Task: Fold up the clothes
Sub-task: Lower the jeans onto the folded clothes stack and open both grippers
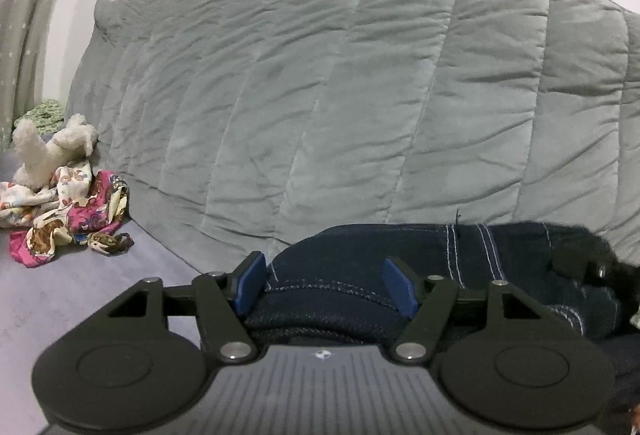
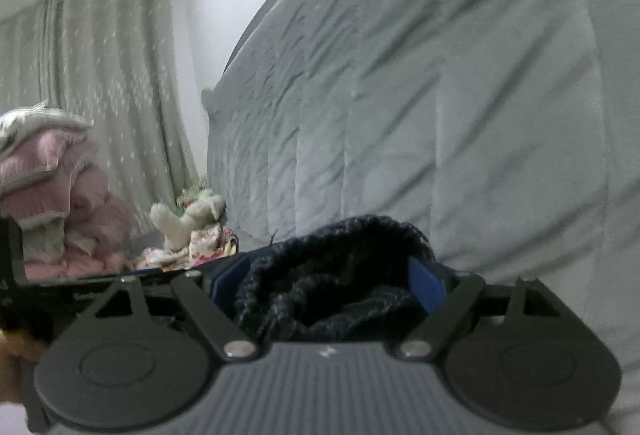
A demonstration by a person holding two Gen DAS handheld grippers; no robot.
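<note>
Dark blue jeans [image 1: 460,251] with white stitching lie bunched low in the left wrist view, in front of the grey quilt. My left gripper [image 1: 326,281] has its blue pads [image 1: 250,285] set wide and pressed against a thick roll of this denim. In the right wrist view the same jeans [image 2: 352,235] bulge up between the blue pads [image 2: 426,289] of my right gripper [image 2: 326,283], which clamps another thick bunch of them. That view is blurred. The two grippers sit close side by side on the garment.
A large grey quilt [image 1: 360,95] rises behind the jeans. At the left lie a white plush toy [image 1: 52,151] and crumpled pink patterned clothes [image 1: 72,211] on a purple sheet [image 1: 80,295]. A pink bedding pile [image 2: 52,195] and a curtain [image 2: 100,95] stand further left.
</note>
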